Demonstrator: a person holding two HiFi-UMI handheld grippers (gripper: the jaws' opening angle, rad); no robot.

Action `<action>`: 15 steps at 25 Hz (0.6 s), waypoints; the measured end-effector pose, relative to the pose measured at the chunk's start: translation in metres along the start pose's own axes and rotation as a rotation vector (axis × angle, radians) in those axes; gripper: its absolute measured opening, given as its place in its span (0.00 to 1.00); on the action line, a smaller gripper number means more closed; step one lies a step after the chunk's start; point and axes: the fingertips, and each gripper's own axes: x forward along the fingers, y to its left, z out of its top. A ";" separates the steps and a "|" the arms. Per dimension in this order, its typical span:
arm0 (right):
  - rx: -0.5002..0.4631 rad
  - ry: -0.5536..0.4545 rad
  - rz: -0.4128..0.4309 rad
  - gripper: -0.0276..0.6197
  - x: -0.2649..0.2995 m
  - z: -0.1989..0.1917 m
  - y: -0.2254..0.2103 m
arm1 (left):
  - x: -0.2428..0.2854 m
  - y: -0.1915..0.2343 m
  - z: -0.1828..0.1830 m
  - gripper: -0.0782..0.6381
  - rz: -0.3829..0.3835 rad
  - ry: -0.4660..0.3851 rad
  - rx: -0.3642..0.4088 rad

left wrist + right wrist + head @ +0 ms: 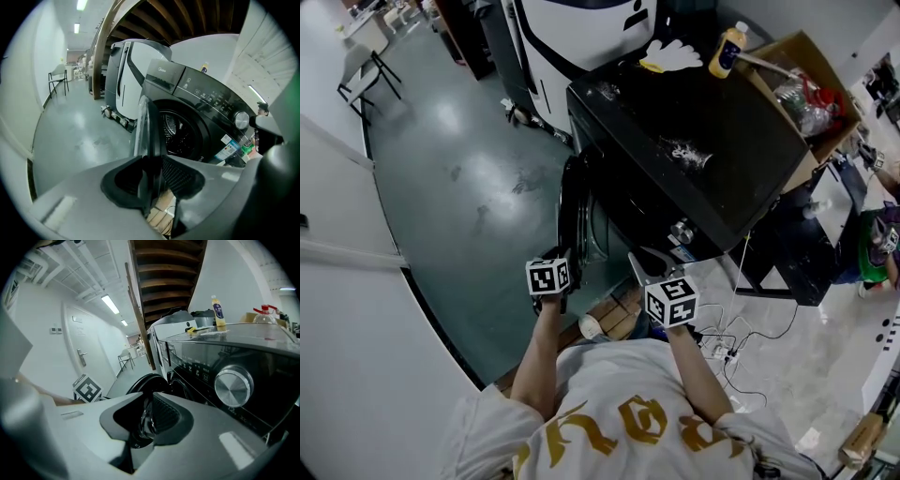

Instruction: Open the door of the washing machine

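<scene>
My left claw (153, 164) is clamped on the free edge of the door (149, 123), which stands ajar, angled out from the washer (206, 101) front. My right claw (149, 416) is all but closed and grips nothing; it hangs near the knob (233, 387). I judge the door stiff and fairly heavy, with a glossy rim that may slip. The rim edge farthest from the hinge is the best hold. Beyond it the drum (180, 133) shows dark.
</scene>
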 end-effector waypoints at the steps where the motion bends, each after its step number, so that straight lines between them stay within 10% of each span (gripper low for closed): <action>1: -0.003 0.001 -0.001 0.16 0.001 0.000 0.001 | -0.002 0.005 -0.001 0.30 0.011 0.004 0.007; 15: -0.078 0.007 -0.020 0.08 0.020 0.007 0.015 | -0.024 0.072 0.012 0.30 0.179 0.016 0.129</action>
